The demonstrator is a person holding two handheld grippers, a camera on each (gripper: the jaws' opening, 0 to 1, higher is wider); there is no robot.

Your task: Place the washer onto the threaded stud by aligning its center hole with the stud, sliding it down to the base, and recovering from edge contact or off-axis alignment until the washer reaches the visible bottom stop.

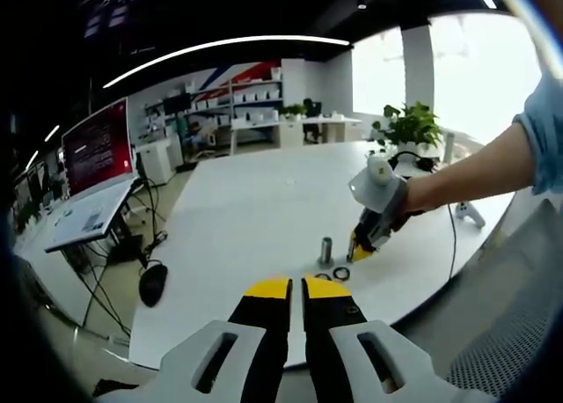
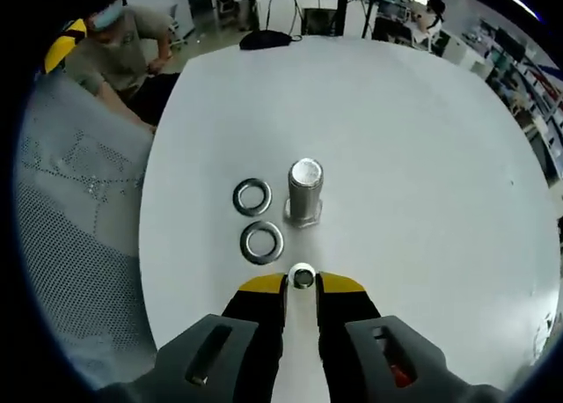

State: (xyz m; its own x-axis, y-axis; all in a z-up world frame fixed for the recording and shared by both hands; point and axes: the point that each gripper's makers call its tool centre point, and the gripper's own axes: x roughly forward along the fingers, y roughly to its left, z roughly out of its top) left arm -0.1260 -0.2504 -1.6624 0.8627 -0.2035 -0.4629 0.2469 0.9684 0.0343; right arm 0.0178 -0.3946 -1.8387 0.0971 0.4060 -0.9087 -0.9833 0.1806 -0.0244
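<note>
Right gripper view: jaws pinch a small silver washer [image 2: 302,277] edge-on near the stud [image 2: 305,192].

In the left gripper view the washers [image 1: 341,274] beside the stud [image 1: 325,249] are too small to count, and the right gripper [image 1: 362,246] tips hide whatever they pinch.

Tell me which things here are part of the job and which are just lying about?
Part of the job:
- threaded stud
- two washers lying flat beside it
- small washer in the right gripper

Lying about:
- potted plant
- monitor
- mesh chair
</note>
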